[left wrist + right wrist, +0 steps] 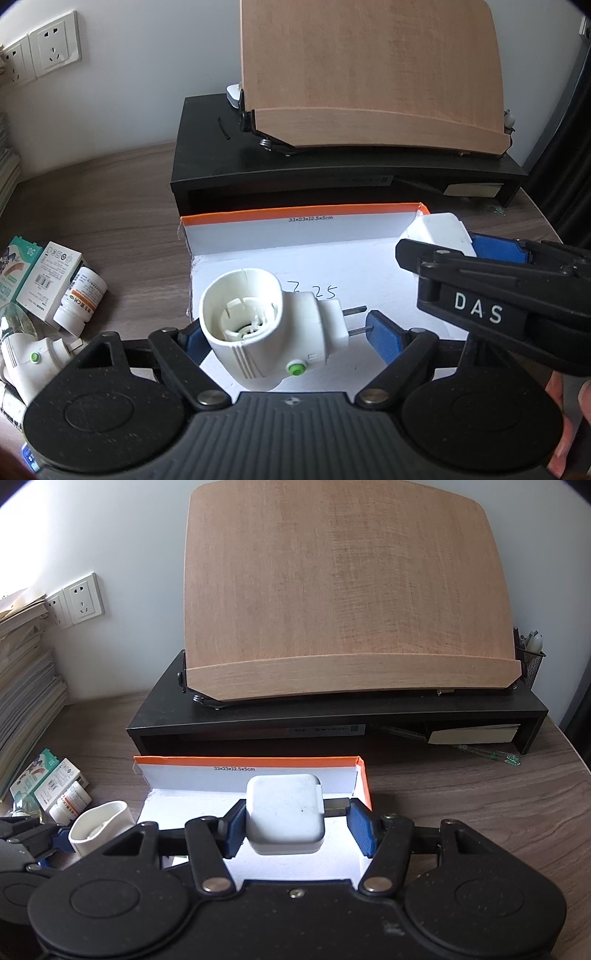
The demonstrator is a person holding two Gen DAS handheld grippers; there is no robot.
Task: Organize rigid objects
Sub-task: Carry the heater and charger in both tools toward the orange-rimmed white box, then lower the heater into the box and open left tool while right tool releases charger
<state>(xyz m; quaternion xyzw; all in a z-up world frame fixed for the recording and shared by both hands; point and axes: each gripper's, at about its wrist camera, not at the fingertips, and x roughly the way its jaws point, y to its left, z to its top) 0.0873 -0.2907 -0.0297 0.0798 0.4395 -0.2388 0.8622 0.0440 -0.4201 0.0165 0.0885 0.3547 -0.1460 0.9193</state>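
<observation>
My left gripper (288,334) is shut on a white plug-in lamp socket (258,328) with a green button. Its round body presses the left pad and its two prongs reach the right pad. I hold it just above the shallow white box with an orange rim (295,229). My right gripper (295,825) is shut on a white charger cube (284,812): the left pad is on its side and the right pad on its metal prongs. It hangs over the same box (258,775). The lamp socket (99,827) and left gripper (59,840) show at the lower left of the right wrist view.
A black desk riser (332,716) carrying a tilted wooden book stand (340,590) stands behind the box. Medicine boxes (48,280), a pill bottle (81,299) and a second socket with a bulb (26,354) lie left. Stacked papers (22,686) and wall outlets (81,598) are at far left.
</observation>
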